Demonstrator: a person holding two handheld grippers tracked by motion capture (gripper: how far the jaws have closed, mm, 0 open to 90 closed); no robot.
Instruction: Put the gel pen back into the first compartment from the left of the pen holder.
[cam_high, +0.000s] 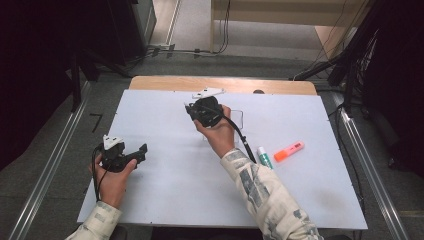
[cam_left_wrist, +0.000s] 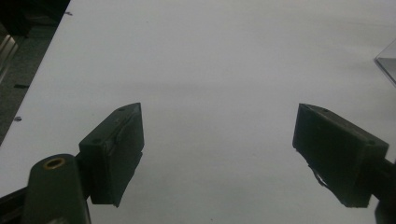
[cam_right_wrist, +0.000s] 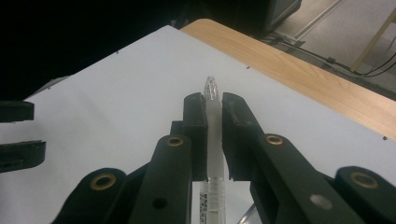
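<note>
The right hand-held gripper (cam_right_wrist: 214, 105) is closed on a clear pen (cam_right_wrist: 213, 140), its two black jaws pressing the barrel from either side. The pen's long axis runs along the jaws, in line with the way the right hand-held gripper points: its clear tip juts just beyond the jaw ends, toward the far wooden edge of the bench (cam_right_wrist: 299, 70), while the printed part of the barrel runs back between the jaws toward the gripper's body. In the high view the right hand-held gripper (cam_high: 192, 111) is held over the white sheet on the bench (cam_high: 165, 165), with a clear case (cam_high: 237, 119) just beside it and a green-capped marker (cam_high: 264, 157) and an orange highlighter (cam_high: 289, 151) behind it, near the person's sleeve. The left hand-held gripper (cam_left_wrist: 217, 140) is open, its jaws wide apart with bare white sheet between them.
</note>
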